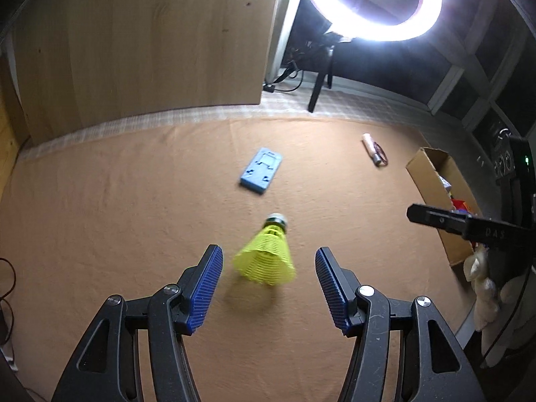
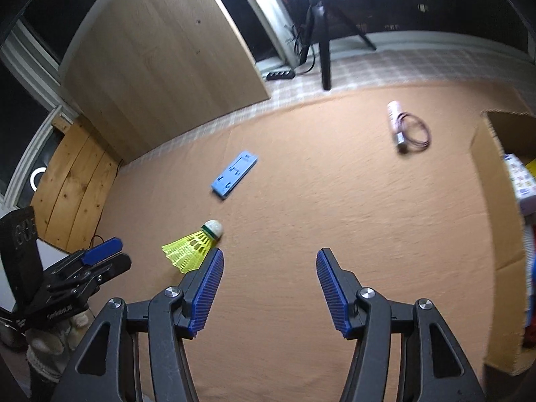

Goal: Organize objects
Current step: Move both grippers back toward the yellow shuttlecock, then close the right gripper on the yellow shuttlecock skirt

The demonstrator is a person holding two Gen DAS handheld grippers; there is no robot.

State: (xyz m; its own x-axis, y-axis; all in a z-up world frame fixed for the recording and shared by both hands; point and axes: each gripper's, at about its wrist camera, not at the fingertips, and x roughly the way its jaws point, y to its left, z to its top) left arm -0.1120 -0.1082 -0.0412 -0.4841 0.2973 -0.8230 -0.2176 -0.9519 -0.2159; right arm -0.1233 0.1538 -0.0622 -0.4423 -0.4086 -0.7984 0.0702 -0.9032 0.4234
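A yellow shuttlecock point(image 1: 266, 258) with a white cork tip lies on the orange cloth point(image 1: 134, 217). It sits between the blue pads of my left gripper point(image 1: 268, 254), which is open; neither pad touches it. In the right wrist view the shuttlecock point(image 2: 192, 246) lies just left of my right gripper point(image 2: 269, 254), which is open and holds nothing. Farther back lie a flat blue plastic piece point(image 1: 261, 176) point(image 2: 234, 174) and a white tube with a looped cord point(image 1: 372, 150) point(image 2: 397, 124). The left gripper point(image 2: 100, 254) shows at the left edge of the right wrist view.
An open cardboard box point(image 1: 425, 174) point(image 2: 492, 207) with colourful items stands on the cloth's right side. A wooden board point(image 1: 134, 33) leans at the back left. A ring light point(image 1: 425, 23) on a dark tripod point(image 2: 325, 60) stands behind the cloth. A gloved hand point(image 1: 482, 284) holds the right gripper.
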